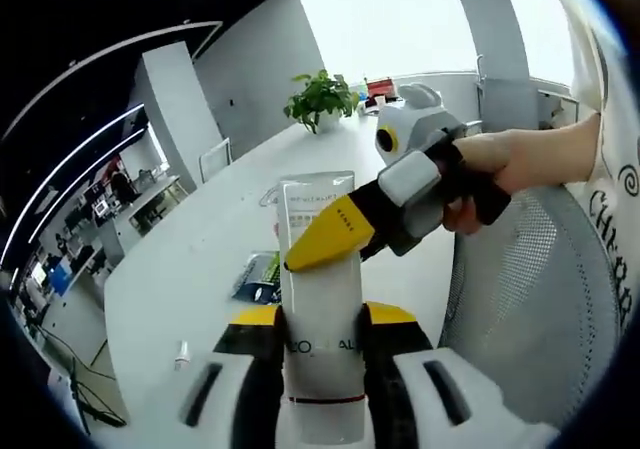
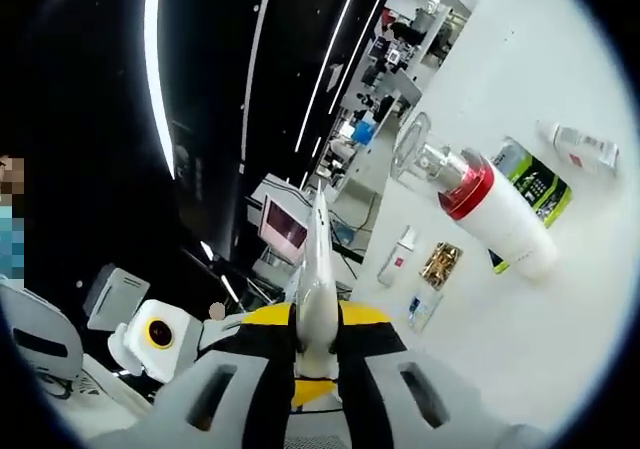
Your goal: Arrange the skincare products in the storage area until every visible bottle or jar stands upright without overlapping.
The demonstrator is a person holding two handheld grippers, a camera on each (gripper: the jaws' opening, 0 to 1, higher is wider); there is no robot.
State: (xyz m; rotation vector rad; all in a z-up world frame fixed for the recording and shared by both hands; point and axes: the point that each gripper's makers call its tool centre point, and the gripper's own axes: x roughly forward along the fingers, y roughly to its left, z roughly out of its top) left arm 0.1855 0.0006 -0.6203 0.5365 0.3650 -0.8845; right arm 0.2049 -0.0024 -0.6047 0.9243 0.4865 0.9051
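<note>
Left gripper view: left gripper (image 1: pixel 320 344) clamped on a white squeeze tube (image 1: pixel 318 269), jaws pressing both sides of the tube's lower body; tube stands up out of the jaws, held in the air above the white table (image 1: pixel 200 259). Right gripper (image 1: pixel 330 241) comes in from the right w/ a person's hand (image 1: pixel 500 169) on its grip; its yellow-tipped jaws lie across the tube's upper part, touching it. Right gripper view: the tube (image 2: pixel 316 269) is seen edge-on as a thin white blade rising between the right gripper's (image 2: pixel 318 344) jaws, which are closed on it, so both tools hold the same tube. Elsewhere on the table in this view: a white bottle w/ red band and clear cap (image 2: pixel 480 204) lying on its side, touching a dark green bottle (image 2: pixel 535 184) beside it; a small clear bottle (image 2: pixel 580 147) lying just beyond; a small white tube (image 2: pixel 398 254), a gold packet (image 2: pixel 440 264) and a clear sachet (image 2: pixel 420 307) nearer the gripper. Potted plant (image 1: pixel 320 99) at the far end of the table; grey mesh chair (image 1: pixel 540 299) at right.
</note>
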